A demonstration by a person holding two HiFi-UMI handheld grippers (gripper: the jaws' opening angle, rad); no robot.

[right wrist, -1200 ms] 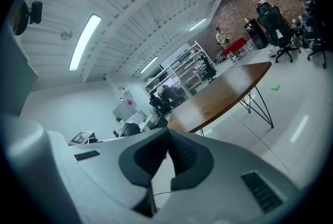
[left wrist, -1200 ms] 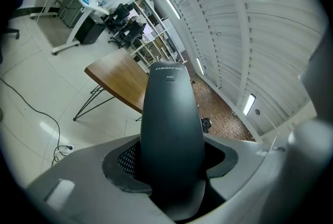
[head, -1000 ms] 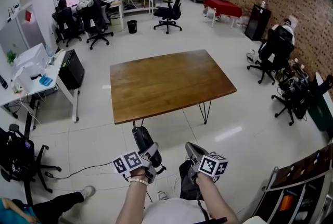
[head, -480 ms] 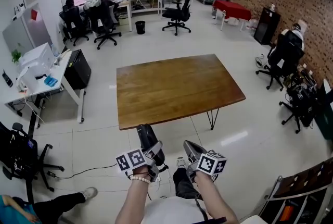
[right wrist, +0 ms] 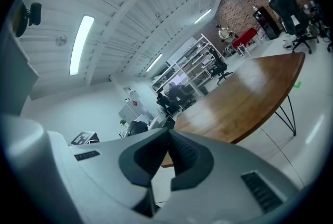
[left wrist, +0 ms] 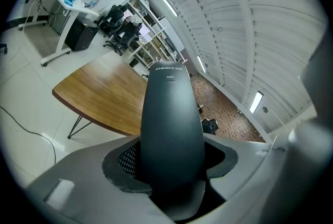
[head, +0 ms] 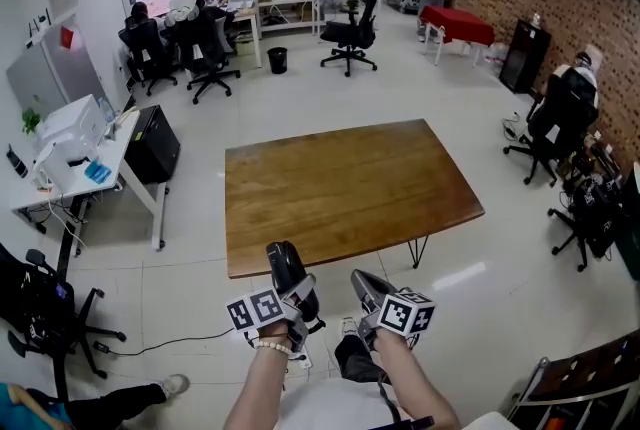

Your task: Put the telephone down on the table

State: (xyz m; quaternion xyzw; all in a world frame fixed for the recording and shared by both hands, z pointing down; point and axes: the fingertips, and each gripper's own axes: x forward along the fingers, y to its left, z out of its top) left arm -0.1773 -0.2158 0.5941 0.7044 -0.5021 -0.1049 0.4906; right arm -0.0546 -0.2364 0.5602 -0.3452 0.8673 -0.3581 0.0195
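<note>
Gripping the black telephone (head: 282, 264) across its body, the left gripper (head: 296, 295) has its jaws spread fairly wide, with the pads pressed on the handset, which juts up and forward in the air above the floor. Beside it, the right gripper (head: 363, 282) has its jaws closed together on nothing. The bare wooden table (head: 350, 188) lies ahead, apart from both. By my reading the telephone is only in hand: reaching the tabletop, setting it down and letting go all remain.

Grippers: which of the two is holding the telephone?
The left gripper: its jaws clamp the dark telephone, while the right gripper is shut with nothing between its jaws.
</note>
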